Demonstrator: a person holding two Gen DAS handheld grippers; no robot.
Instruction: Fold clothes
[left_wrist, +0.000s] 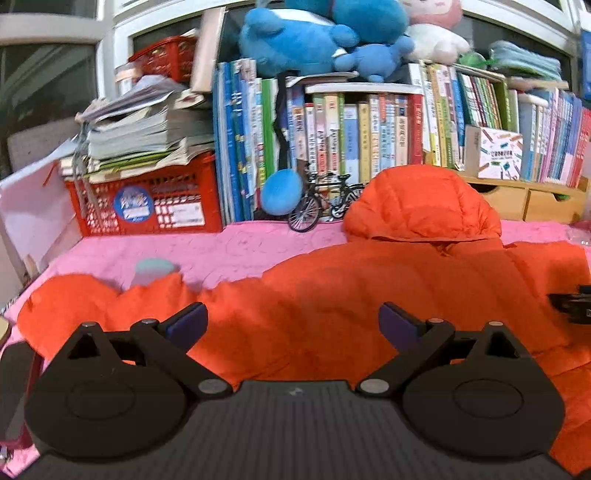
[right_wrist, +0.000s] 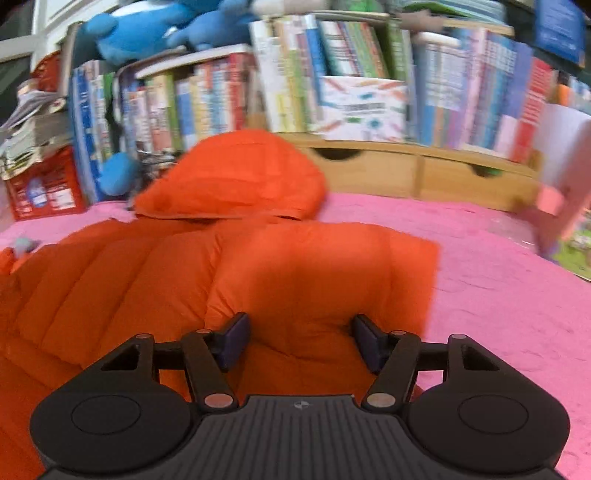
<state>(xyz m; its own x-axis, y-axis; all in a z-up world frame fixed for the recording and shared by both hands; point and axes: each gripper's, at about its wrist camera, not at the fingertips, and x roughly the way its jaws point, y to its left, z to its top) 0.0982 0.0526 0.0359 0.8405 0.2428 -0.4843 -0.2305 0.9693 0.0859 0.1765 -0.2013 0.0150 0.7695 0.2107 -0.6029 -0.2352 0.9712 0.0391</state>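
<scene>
An orange quilted puffer jacket with a hood (left_wrist: 369, 288) lies spread flat on a pink cloth-covered desk (left_wrist: 229, 251), its hood (left_wrist: 421, 203) propped up toward the back against a row of upright books (left_wrist: 369, 133). One sleeve stretches out to the left side of the desk, near a small pale teal object (left_wrist: 155, 271) that sits just behind its edge.

The left claw (left_wrist: 291, 325) is released, its purple-padded fingers (left_wrist: 188, 321) spread wide, hovering above the lower body of the jacket with nothing between them. At the right edge of the left wrist view a dark part of the other tool (left_wrist: 572, 306) shows over the jacket.

The right claw (right_wrist: 301, 343) is also released, its fingers (right_wrist: 236, 341) apart on either side of a raised orange fold at the jacket's right sleeve (right_wrist: 321, 273), which lies folded inward over the body. Whether the pads touch the fabric cannot be told; this view is blurred.

Behind the jacket stand a red plastic crate stacked with papers (left_wrist: 144, 199), a small black model bicycle (left_wrist: 321, 201), blue plush toys (left_wrist: 314, 37) on top of the books, and a wooden drawer unit (left_wrist: 532, 199).
</scene>
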